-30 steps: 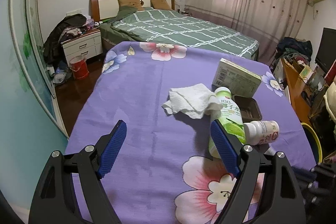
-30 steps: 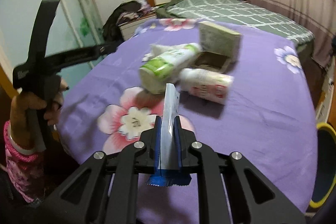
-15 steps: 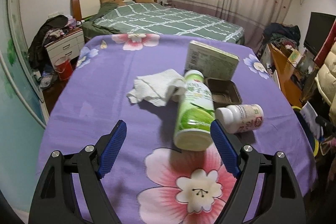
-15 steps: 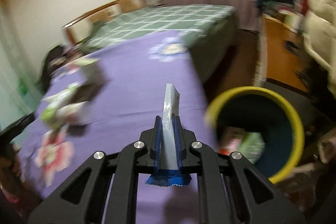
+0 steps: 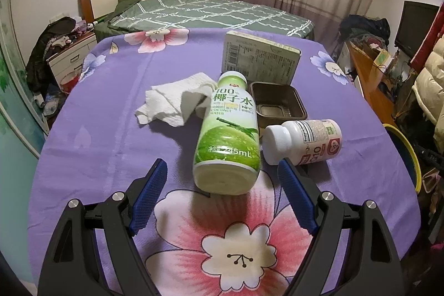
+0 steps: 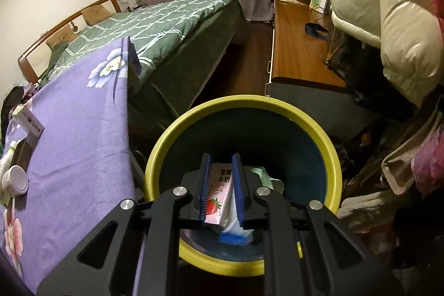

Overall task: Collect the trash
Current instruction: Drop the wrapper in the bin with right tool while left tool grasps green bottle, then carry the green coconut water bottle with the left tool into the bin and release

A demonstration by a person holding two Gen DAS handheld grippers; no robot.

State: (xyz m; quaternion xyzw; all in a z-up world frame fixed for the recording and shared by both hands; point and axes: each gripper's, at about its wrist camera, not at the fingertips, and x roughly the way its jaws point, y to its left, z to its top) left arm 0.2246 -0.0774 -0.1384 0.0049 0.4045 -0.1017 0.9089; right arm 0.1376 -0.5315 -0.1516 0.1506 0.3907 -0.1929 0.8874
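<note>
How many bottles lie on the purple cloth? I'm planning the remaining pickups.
2. The green coconut water bottle lies on its side mid-table; the white supplement bottle lies just right of it. None seem hidden.

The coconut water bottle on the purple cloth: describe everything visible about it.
The coconut water bottle is plastic, with a white cap and a green-and-white wrap showing a green coconut. It lies on its side on the purple cloth, base toward the camera, cap pointing away against the crumpled tissue. The white pill bottle lies beside it. No tongs touch it.

2 bottles (image 5: 227, 135), 1 tissue (image 5: 172, 101), 1 box (image 5: 259, 61), 1 tray (image 5: 277, 101)
</note>
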